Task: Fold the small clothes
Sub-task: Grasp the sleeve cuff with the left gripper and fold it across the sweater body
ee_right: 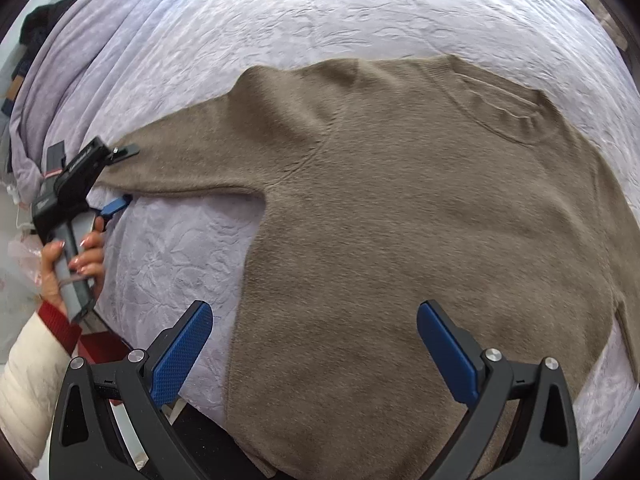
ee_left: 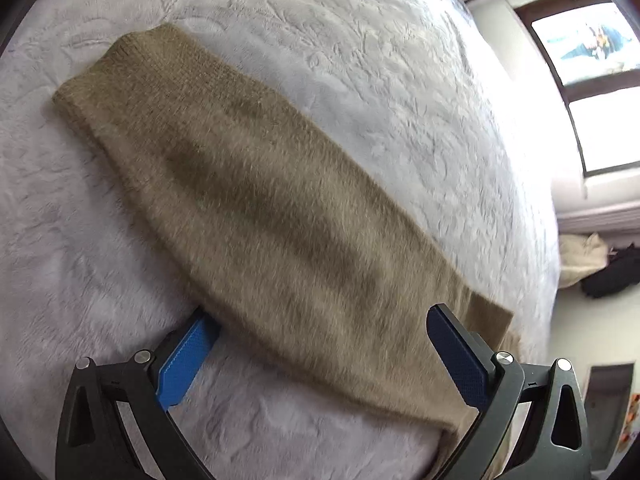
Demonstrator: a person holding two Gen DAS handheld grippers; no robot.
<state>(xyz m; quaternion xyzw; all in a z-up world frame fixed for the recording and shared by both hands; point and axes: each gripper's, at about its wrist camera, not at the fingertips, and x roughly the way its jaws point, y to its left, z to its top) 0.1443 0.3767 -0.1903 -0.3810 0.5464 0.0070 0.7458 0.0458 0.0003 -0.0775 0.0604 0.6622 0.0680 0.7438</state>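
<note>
A tan fuzzy sweater (ee_right: 400, 208) lies flat on a lavender bedspread (ee_right: 320, 12), neckline (ee_right: 508, 120) at the upper right and one sleeve (ee_right: 180, 164) stretched out to the left. In the left wrist view that sleeve (ee_left: 260, 200) runs from its ribbed cuff at upper left down between the fingers. My left gripper (ee_left: 320, 314) is open and straddles the sleeve, the left fingertip tucked under its edge. The right wrist view shows the left gripper (ee_right: 120, 176) at the sleeve's end. My right gripper (ee_right: 316, 344) is open above the sweater's lower body, holding nothing.
A hand (ee_right: 80, 260) with a white sleeve and red cuff holds the left gripper's handle. The bed's edge runs along the right, with a window (ee_left: 592, 80) and piled cloth (ee_left: 600, 268) on the floor beyond. Dark clothes (ee_right: 48, 20) lie at the bed's far left corner.
</note>
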